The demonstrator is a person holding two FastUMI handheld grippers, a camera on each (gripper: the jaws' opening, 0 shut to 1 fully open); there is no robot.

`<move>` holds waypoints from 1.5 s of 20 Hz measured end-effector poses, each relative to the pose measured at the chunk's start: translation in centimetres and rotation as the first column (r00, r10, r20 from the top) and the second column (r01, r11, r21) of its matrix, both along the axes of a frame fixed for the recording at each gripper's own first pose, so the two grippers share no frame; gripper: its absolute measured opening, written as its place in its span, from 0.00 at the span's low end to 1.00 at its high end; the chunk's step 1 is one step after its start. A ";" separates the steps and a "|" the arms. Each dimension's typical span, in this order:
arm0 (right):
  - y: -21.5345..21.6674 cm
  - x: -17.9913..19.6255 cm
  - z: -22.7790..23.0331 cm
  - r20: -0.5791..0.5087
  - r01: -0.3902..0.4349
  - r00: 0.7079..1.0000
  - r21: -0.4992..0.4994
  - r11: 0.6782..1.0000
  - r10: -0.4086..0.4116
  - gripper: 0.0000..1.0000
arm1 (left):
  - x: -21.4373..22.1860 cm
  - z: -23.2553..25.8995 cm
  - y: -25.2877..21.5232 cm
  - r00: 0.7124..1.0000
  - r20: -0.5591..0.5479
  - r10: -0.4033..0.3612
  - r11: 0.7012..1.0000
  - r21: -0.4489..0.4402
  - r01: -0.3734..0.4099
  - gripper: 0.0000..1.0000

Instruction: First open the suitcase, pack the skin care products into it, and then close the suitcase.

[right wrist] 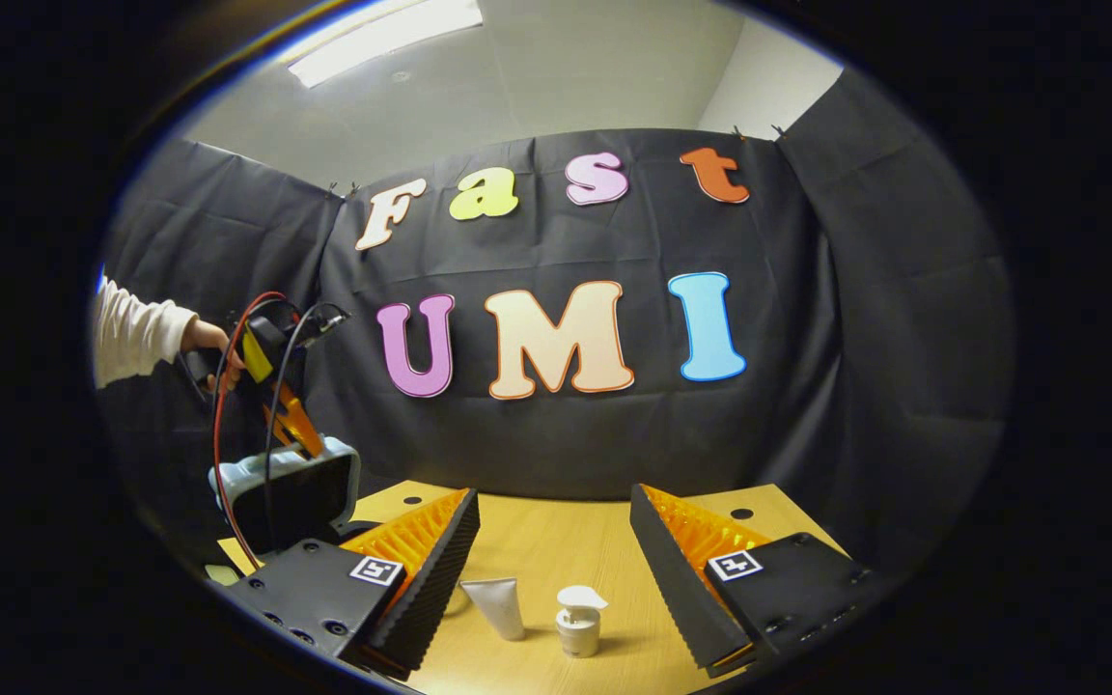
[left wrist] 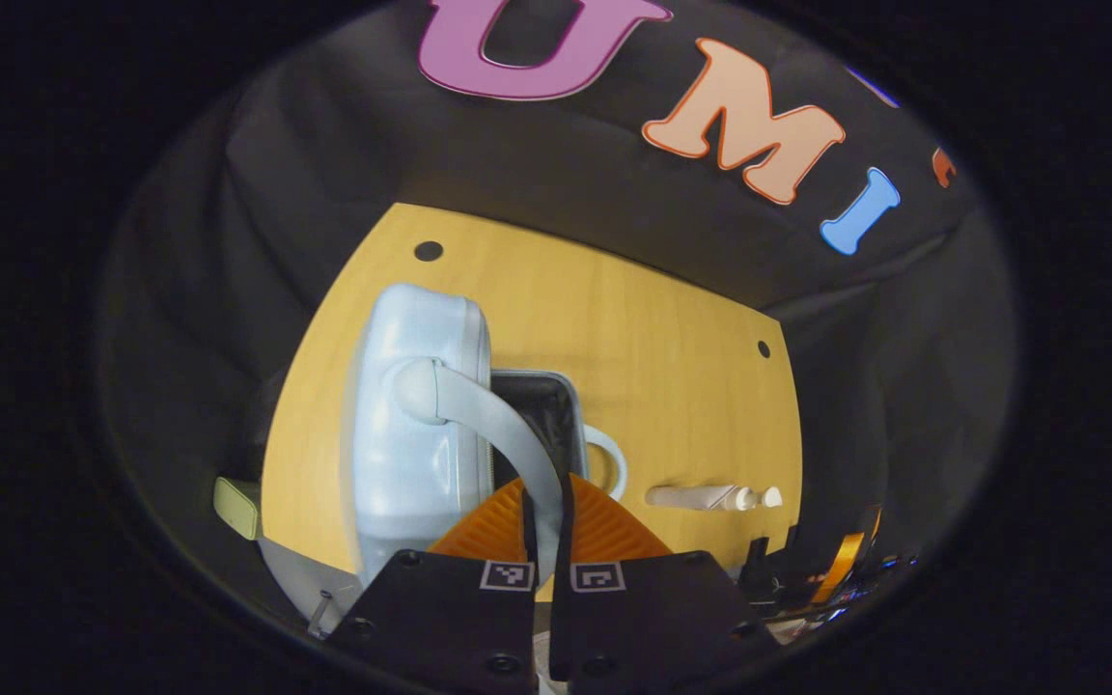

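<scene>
A: Which step is in hand, in your opinion?

B: I judge it is the opening of the suitcase (left wrist: 416,425). In the left gripper view the left gripper (left wrist: 546,526) is clenched on the pale handle (left wrist: 493,420) of the lid, both fingers pressing on it. The lid stands nearly upright, and the dark inside (left wrist: 542,410) shows beside it.

A: Where does the suitcase stand?

B: On the wooden table (left wrist: 633,338), toward its left side. In the right gripper view you see it at the left edge (right wrist: 291,492), the lid raised, with a hand (right wrist: 208,343) and a white sleeve (right wrist: 136,333) holding the other gripper above it.

A: And the right gripper (right wrist: 551,555)?

B: Its jaws are released, wide apart, holding nothing. It hangs above the table, and between its fingers lie the skin care products: a white tube (right wrist: 500,606) and a small pump bottle (right wrist: 579,618), near each other and well apart from the suitcase.

A: So what does the next move call for?

B: I think the lid must first rest open by itself, so the left gripper can let the handle go. Then the right gripper should come down over the tube or the bottle and close on it. The tube lies flat and looks soft, so a gentle grasp across its body seems wise
</scene>
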State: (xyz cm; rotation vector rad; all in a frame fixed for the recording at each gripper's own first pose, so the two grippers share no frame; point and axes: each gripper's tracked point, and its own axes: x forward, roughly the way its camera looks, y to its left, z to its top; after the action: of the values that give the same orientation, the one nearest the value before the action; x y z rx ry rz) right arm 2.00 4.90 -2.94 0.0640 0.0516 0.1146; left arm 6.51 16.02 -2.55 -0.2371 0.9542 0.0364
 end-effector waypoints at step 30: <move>2.6 0.5 -2.3 -0.069 0.163 0.985 0.064 0.984 -0.159 0.98 | -7.6 -16.9 34.0 0.967 0.108 0.230 0.958 0.148 -0.245 0.00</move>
State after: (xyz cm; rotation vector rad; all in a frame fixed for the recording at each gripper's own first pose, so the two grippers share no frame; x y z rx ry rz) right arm 2.48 7.47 -5.26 0.1410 0.1060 -0.0478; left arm -1.10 50.06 -19.46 -0.2018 0.8239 0.3208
